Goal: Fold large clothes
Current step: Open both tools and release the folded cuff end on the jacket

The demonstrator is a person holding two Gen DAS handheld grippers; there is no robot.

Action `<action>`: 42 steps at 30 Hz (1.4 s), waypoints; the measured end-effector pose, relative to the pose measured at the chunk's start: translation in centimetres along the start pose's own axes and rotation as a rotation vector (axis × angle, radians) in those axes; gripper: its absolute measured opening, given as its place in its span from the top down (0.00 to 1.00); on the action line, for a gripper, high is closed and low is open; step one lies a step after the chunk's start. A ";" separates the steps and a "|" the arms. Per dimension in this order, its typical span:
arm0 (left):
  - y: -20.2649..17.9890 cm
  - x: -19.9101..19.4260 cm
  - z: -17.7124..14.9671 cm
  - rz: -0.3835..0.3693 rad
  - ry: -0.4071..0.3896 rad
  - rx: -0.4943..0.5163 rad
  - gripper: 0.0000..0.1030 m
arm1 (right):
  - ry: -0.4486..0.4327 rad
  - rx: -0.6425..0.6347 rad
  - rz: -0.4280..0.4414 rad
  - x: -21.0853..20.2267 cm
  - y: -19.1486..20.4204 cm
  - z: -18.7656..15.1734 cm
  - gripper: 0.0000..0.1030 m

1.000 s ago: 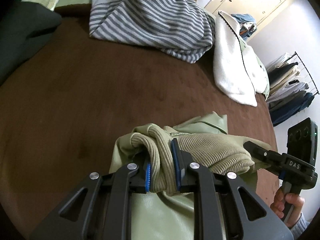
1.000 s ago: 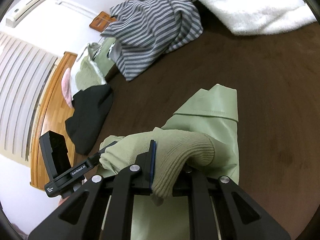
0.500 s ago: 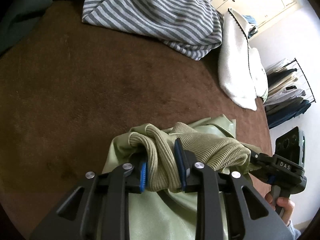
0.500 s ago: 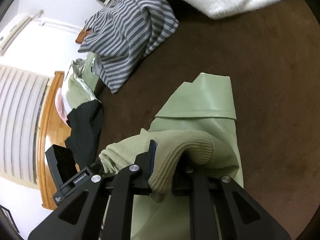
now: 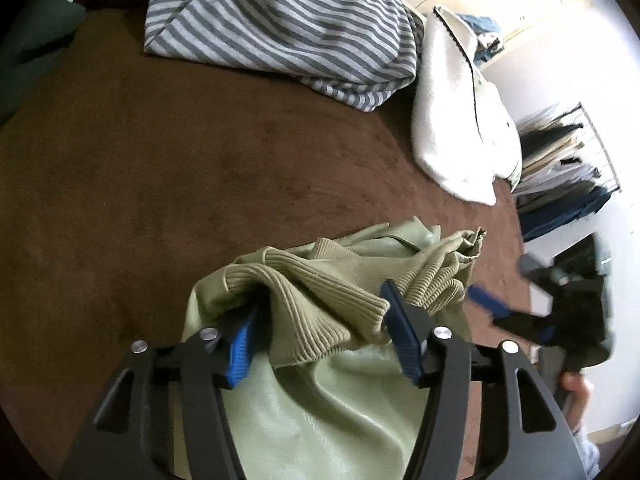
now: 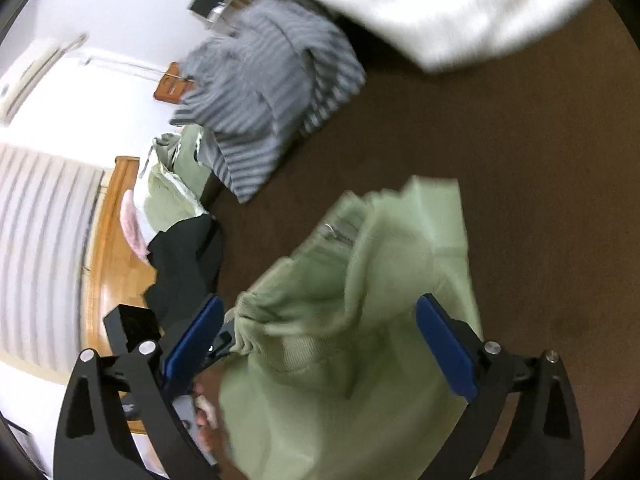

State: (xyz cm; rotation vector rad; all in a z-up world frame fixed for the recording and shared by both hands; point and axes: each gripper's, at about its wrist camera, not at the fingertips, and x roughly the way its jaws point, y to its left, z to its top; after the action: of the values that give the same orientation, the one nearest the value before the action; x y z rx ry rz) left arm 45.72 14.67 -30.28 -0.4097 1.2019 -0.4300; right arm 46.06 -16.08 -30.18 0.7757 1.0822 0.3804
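Note:
A pale green jacket (image 5: 320, 412) with a glossy shell lies bunched on the brown bedspread (image 5: 160, 184). Its ribbed knit hem (image 5: 332, 300) rests slack between the blue pads of my left gripper (image 5: 320, 340). Those jaws are opening, and neither pad squeezes the cloth. In the right wrist view the jacket (image 6: 360, 300) sits blurred under my right gripper (image 6: 320, 348), whose jaws are opening and stand far apart, with the cloth loose between them. The right gripper (image 5: 516, 284) also shows blurred at the jacket's right end, with a hand (image 5: 576, 388) on its handle.
A grey striped garment (image 5: 288, 28) and a white fleecy one (image 5: 452, 136) lie at the far side of the bedspread. A dark garment (image 6: 184, 256) hangs over the left edge above a wooden floor (image 6: 112, 264). A clothes rack (image 5: 568, 168) stands at the right.
Both grippers were shut on the ribbed hem. Both have now spread their jaws and let it go, and the hem has sagged onto the jacket. The right gripper has pulled back.

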 end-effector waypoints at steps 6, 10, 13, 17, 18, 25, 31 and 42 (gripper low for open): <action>-0.4 -1.1 0.3 -0.067 -0.030 -0.020 0.05 | 0.019 -0.190 -0.131 -0.4 3.4 -0.1 0.07; -1.8 -3.2 0.5 -0.015 -0.091 0.035 0.06 | 0.049 -0.307 -0.188 0.2 4.9 -1.5 0.07; -2.5 -3.9 0.7 0.051 -0.088 0.093 0.06 | 0.064 -0.361 -0.227 1.2 5.5 -2.6 0.07; -3.7 -4.5 0.0 0.182 -0.085 0.189 0.06 | 0.068 -0.409 -0.279 2.4 5.9 -3.8 0.07; -3.8 -4.6 -0.1 0.201 -0.079 0.206 0.06 | 0.072 -0.419 -0.293 2.8 6.0 -4.1 0.07; -3.7 -3.7 -1.1 0.291 -0.043 0.252 0.06 | 0.069 -0.510 -0.384 4.5 6.8 -5.1 0.07; -2.4 -2.2 -2.5 0.309 -0.016 0.234 0.06 | 0.082 -0.537 -0.434 5.7 6.3 -5.1 0.08; 0.6 2.2 -1.9 0.324 0.031 0.206 0.05 | 0.099 -0.526 -0.552 9.1 2.3 -4.1 0.08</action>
State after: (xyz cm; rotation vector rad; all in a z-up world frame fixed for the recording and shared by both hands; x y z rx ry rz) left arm 44.62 13.86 -32.89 -0.0286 1.2152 -0.2761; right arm 46.64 -7.32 -35.37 -0.0184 1.1697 0.2137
